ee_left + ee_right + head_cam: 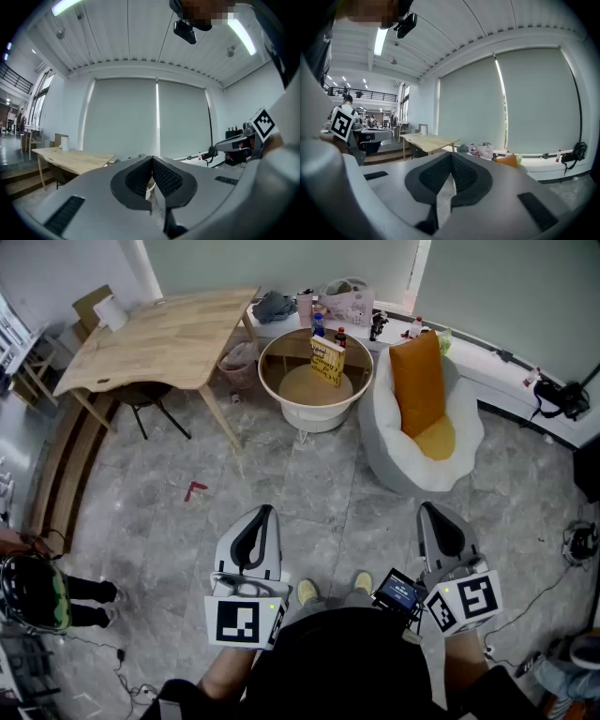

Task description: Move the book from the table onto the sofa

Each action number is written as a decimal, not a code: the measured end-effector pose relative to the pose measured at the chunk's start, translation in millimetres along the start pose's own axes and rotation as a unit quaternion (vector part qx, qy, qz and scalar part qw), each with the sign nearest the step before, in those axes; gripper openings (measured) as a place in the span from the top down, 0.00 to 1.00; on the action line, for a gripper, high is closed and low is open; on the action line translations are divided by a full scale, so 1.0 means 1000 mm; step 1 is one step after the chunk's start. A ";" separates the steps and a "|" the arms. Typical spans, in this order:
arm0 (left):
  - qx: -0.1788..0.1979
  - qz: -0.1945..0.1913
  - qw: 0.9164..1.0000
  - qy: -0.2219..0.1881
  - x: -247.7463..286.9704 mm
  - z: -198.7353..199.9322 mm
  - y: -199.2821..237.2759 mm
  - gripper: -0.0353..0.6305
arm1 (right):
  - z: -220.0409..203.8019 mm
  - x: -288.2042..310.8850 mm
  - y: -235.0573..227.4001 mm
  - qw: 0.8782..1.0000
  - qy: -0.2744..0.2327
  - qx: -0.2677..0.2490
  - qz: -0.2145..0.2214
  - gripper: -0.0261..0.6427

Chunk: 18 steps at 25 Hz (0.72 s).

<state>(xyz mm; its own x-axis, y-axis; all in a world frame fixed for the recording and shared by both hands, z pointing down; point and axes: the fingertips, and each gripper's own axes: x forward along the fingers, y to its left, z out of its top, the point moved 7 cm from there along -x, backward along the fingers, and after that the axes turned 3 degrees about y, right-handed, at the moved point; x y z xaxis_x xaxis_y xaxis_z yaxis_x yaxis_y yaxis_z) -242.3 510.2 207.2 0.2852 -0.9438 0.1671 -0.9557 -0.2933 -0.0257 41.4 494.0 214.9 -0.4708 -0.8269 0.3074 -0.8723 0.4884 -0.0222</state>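
We see the book standing upright on the round white table just left of the sofa. Its yellow cover carries print too small for us to read. Nearer us than the sofa, the left gripper and the right gripper each have their jaws pressed together on nothing. The labels on the bottles behind the book are illegible
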 end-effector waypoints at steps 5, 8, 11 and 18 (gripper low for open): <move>-0.004 -0.006 1.000 0.000 -0.006 -0.009 -0.001 0.94 | -0.009 -0.001 0.005 1.000 -0.006 0.003 -0.008 0.95; 0.002 -0.006 1.000 0.003 -0.009 -0.010 0.005 0.94 | -0.009 -0.001 0.010 1.000 -0.009 0.014 -0.006 0.95; 0.005 -0.007 1.000 -0.003 -0.012 -0.008 0.012 0.94 | -0.007 0.001 0.017 1.000 -0.015 0.013 -0.008 0.95; 0.002 -0.011 1.000 -0.015 -0.022 -0.008 0.033 0.94 | 0.001 0.008 0.038 0.999 -0.028 0.007 -0.018 0.95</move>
<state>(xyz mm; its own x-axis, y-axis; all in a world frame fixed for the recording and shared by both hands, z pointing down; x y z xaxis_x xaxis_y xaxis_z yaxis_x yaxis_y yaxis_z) -280.9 522.3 211.0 0.3081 -0.9413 0.1379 -0.9489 -0.3145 -0.0273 3.7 505.5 216.0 -0.4452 -0.8587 0.2538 -0.8906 0.4540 -0.0264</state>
